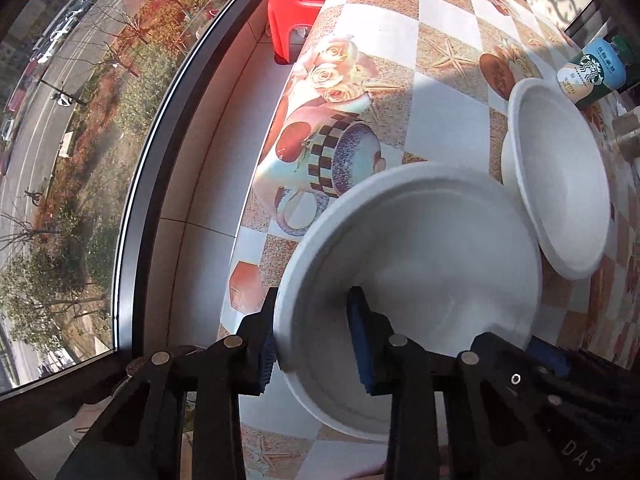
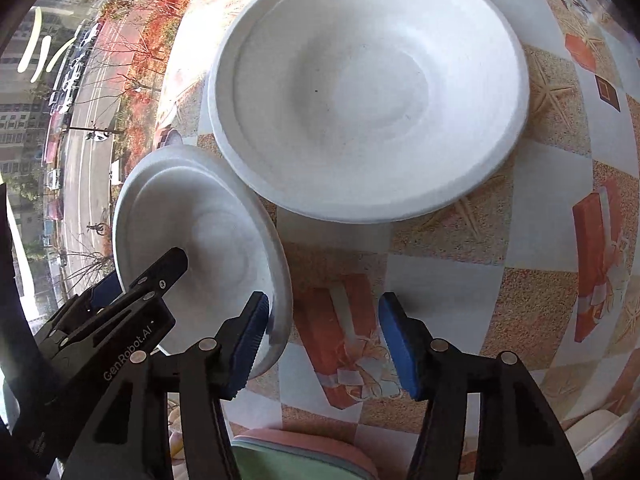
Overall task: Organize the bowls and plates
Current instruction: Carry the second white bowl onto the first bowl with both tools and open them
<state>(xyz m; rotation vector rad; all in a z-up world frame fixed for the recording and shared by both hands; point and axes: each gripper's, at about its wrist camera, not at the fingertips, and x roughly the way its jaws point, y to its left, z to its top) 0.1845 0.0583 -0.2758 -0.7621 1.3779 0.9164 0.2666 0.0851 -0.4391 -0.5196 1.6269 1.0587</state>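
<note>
White bowl's (image 1: 412, 264) rim between left fingers (image 1: 362, 344).

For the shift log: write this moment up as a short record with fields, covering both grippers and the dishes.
left gripper: shut on the small bowl, one finger inside its rim, one outside
right gripper: open, holding nothing, beside the small bowl's rim
large bowl: white, upright on the table, a second rim showing beneath it
bottle: green and white, past the large bowl
</note>
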